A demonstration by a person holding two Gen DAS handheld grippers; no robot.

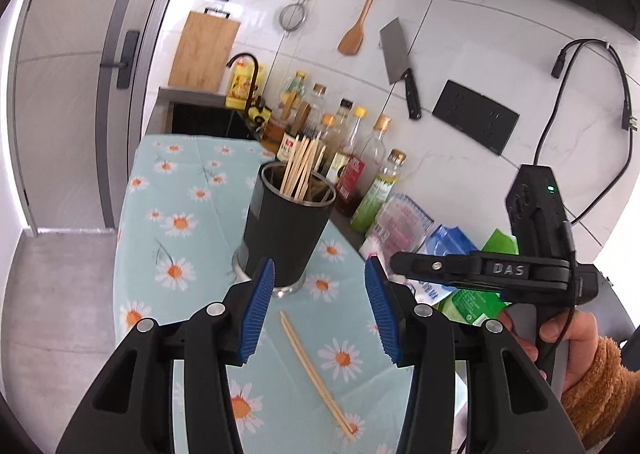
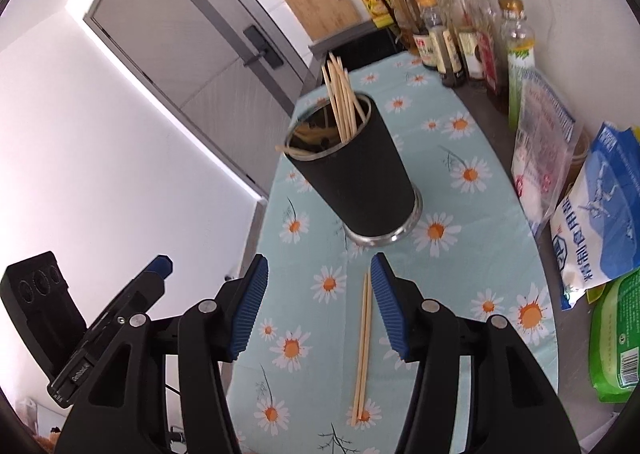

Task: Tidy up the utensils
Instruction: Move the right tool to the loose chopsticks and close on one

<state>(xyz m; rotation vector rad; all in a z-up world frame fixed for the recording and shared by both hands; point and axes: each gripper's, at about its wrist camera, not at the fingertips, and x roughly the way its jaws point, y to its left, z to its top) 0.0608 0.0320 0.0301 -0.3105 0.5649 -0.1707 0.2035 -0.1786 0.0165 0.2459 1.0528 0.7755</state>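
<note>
Two bamboo chopsticks [image 2: 363, 346] lie flat, side by side, mid-cloth [image 2: 460, 294]. Just beyond them: black cylindrical holder [image 2: 356, 177], steel-rimmed, bristling with sticks. Glass bottles [image 2: 460, 37] and plastic bags [image 2: 600, 205] line the wall edge. Left gripper [image 1: 320, 310] and right gripper [image 2: 320, 306] both parted, empty.

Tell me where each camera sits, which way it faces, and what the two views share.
Left wrist view: on the left tool, looking forward and down at the loose pair of wooden chopsticks on the daisy-print tablecloth; the right tool and a hand in a fuzzy brown sleeve show.
Right wrist view: on the right tool, looking down at the same chopsticks; the left tool shows at the left edge.
Shared: the chopsticks, tablecloth, black cylindrical chopstick holder and row of glass sauce bottles.
</note>
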